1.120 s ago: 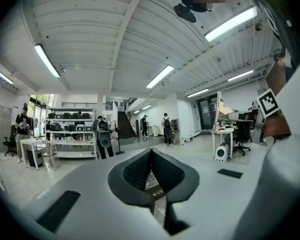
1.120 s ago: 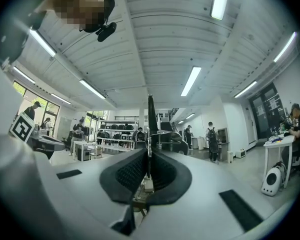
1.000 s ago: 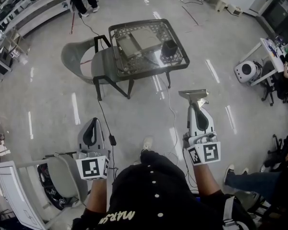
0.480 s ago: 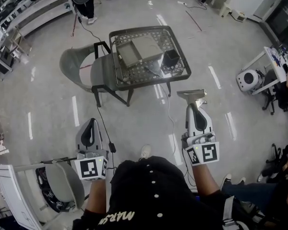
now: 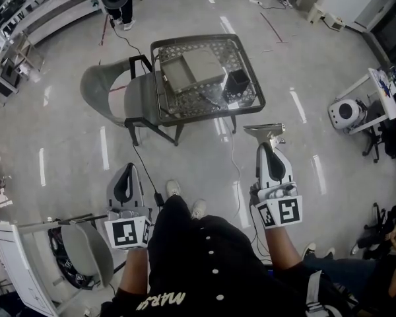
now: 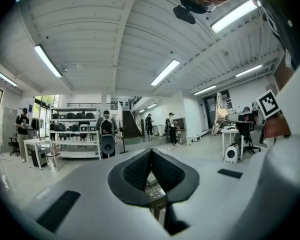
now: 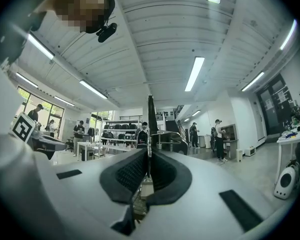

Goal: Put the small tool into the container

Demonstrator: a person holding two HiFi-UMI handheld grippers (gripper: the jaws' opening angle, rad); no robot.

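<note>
Right tongs [image 5: 268, 147] clamped on the small tool [image 5: 264, 131], a flat metal piece whose wide head sticks out past the tips. Left tongs [image 5: 127, 172] closed, tips together, nothing between them. Container [image 5: 237, 80], a black open box, stands ahead of the right tongs on a glass-topped table [image 5: 211, 112], well apart from the tool. Grey chair [image 5: 112, 88] ahead of the left tongs. White lettering on the person's black top [image 5: 204, 256] looks like "MARS", partly cut off.
</note>
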